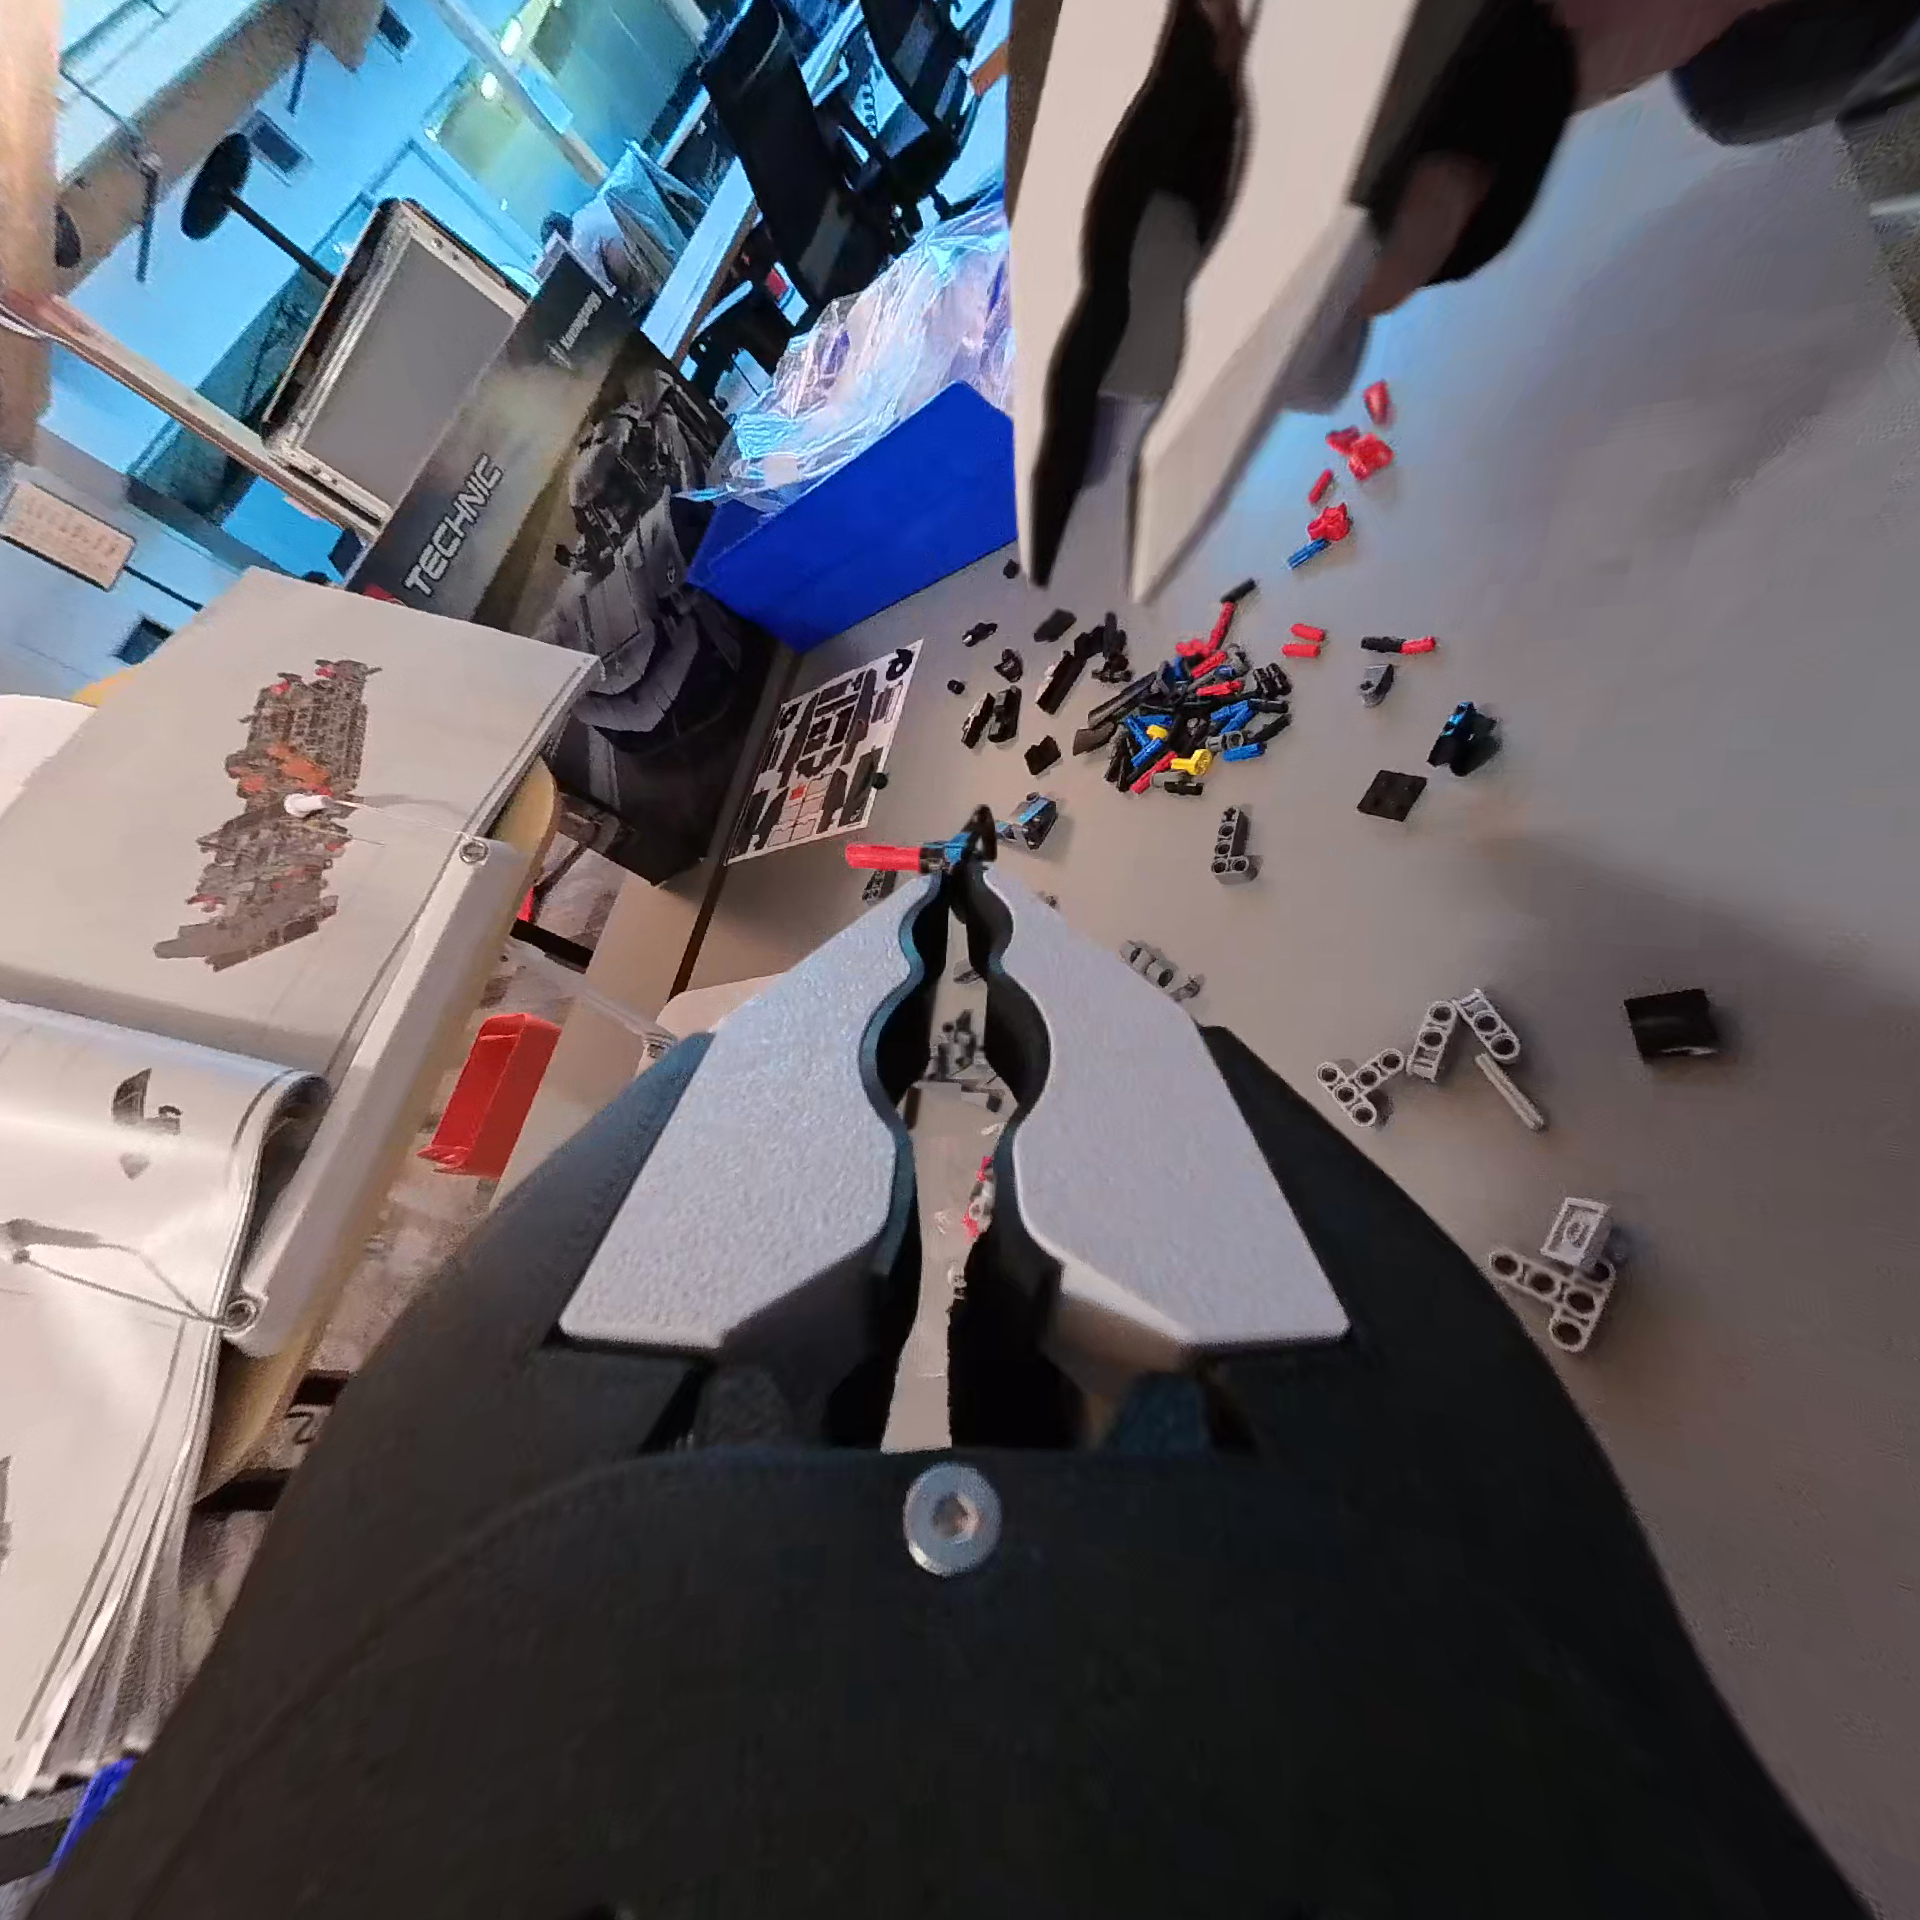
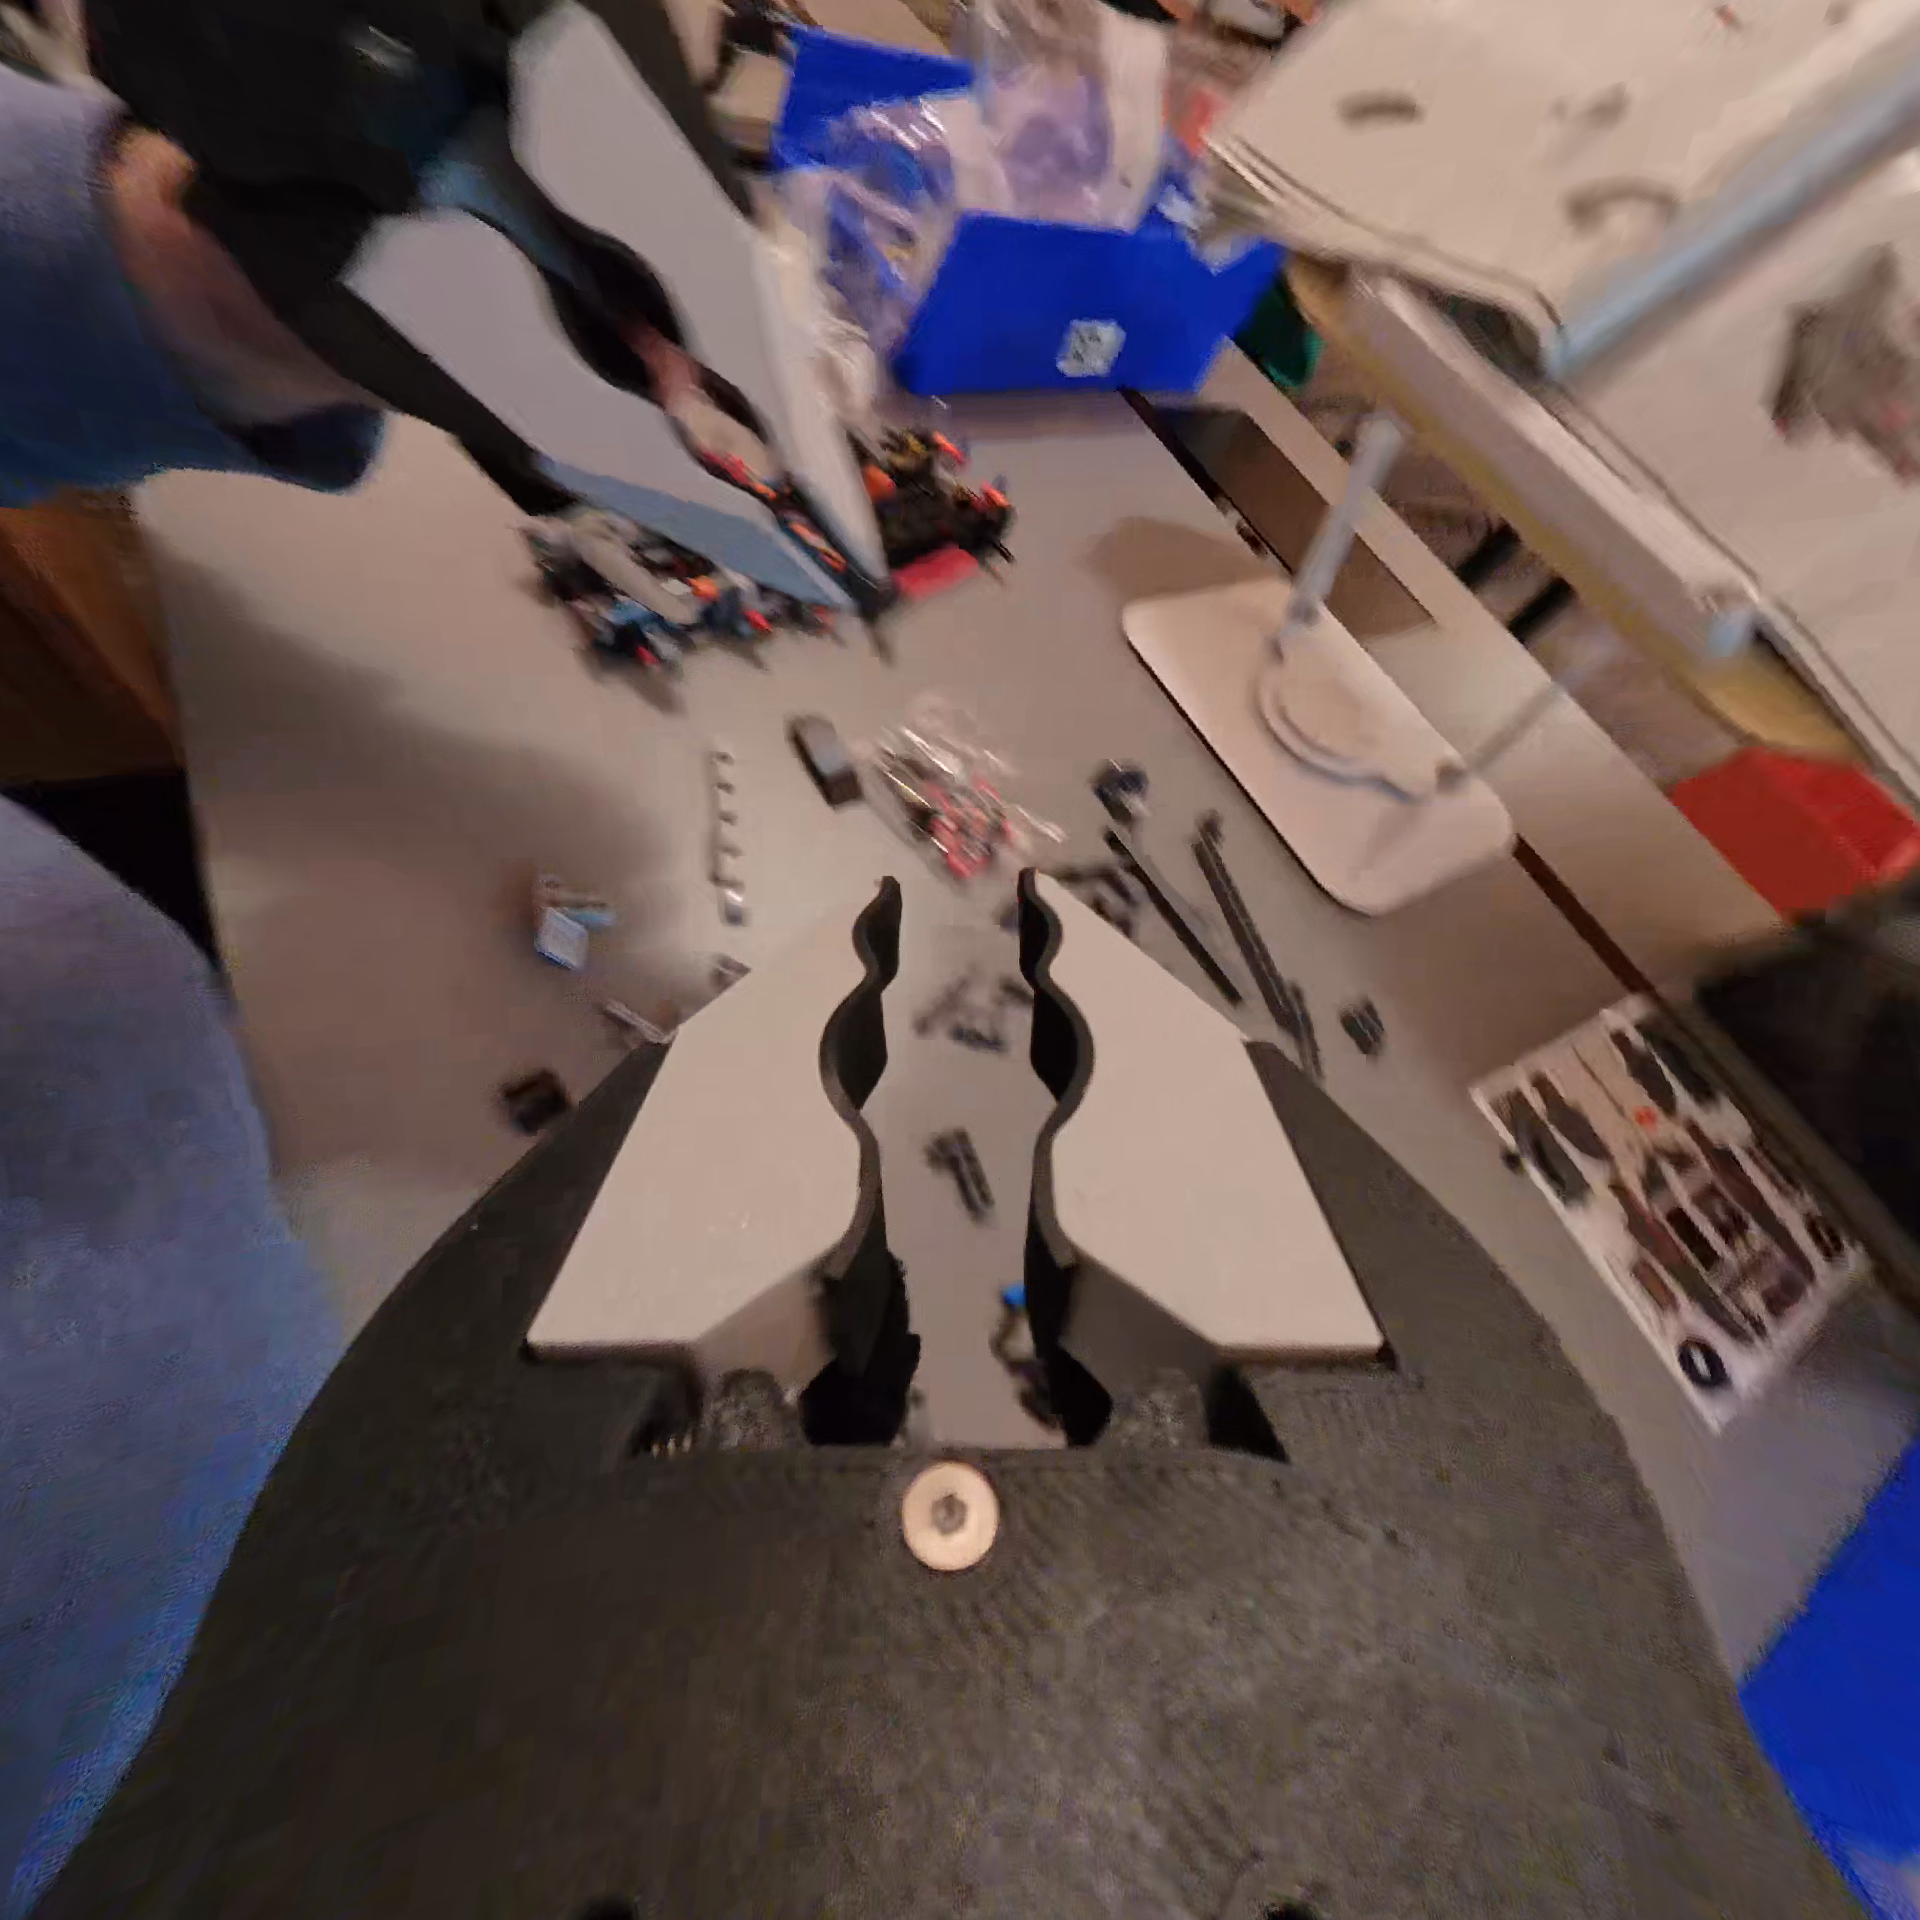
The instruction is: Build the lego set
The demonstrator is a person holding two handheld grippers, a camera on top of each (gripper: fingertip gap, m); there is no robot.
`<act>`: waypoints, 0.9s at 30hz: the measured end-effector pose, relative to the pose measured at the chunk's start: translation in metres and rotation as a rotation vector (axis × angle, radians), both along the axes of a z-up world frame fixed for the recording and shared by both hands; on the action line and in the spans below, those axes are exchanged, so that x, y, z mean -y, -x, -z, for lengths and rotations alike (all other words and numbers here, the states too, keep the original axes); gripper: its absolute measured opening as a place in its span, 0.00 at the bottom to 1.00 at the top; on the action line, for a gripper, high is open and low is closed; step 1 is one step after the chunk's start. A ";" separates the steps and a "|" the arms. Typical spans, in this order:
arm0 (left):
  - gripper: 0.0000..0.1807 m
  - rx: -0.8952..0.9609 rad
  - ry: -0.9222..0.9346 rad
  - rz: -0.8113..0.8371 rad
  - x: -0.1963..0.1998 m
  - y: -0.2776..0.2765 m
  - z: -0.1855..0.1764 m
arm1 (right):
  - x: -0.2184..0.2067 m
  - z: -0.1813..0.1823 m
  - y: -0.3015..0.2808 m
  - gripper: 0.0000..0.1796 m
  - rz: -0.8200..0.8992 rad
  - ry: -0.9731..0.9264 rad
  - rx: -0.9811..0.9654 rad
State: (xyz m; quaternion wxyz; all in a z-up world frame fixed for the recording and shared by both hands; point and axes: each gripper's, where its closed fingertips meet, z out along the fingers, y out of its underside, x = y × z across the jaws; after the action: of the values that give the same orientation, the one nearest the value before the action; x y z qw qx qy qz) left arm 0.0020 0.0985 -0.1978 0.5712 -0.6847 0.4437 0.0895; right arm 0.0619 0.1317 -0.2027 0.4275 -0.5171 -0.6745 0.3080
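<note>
A: Left gripper, centre frame, pinches a small red-and-blue lego piece at its tips.

B: Right gripper gapes empty; loose lego pile sits upper right.

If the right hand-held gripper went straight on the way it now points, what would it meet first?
Probably the clear bag of small red and black parts lying on the grey table, just beyond the open right hand-held gripper. The picture is blurred and depth is unclear, so it might meet the bare tabletop before the bag.
</note>
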 end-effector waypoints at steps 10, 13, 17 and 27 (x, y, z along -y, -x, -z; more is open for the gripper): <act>0.00 -0.029 0.023 -0.014 -0.005 0.007 0.009 | -0.200 0.081 -0.028 0.10 0.469 0.193 0.173; 0.00 -0.028 0.025 -0.023 -0.004 0.014 0.011 | -0.243 0.101 -0.028 0.09 0.565 0.159 0.240; 0.00 -0.025 0.032 -0.033 0.000 0.024 0.014 | -0.266 0.126 -0.030 0.09 0.615 0.220 0.320; 0.00 -0.020 0.033 -0.031 0.001 0.037 0.016 | -0.284 0.154 -0.029 0.12 0.647 0.223 0.408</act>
State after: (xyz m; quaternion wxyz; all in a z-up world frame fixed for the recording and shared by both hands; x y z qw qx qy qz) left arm -0.0353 0.0972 -0.2141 0.5538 -0.7000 0.4402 0.0977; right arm 0.0906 0.4154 -0.3564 0.3010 -0.7966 -0.5104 0.1197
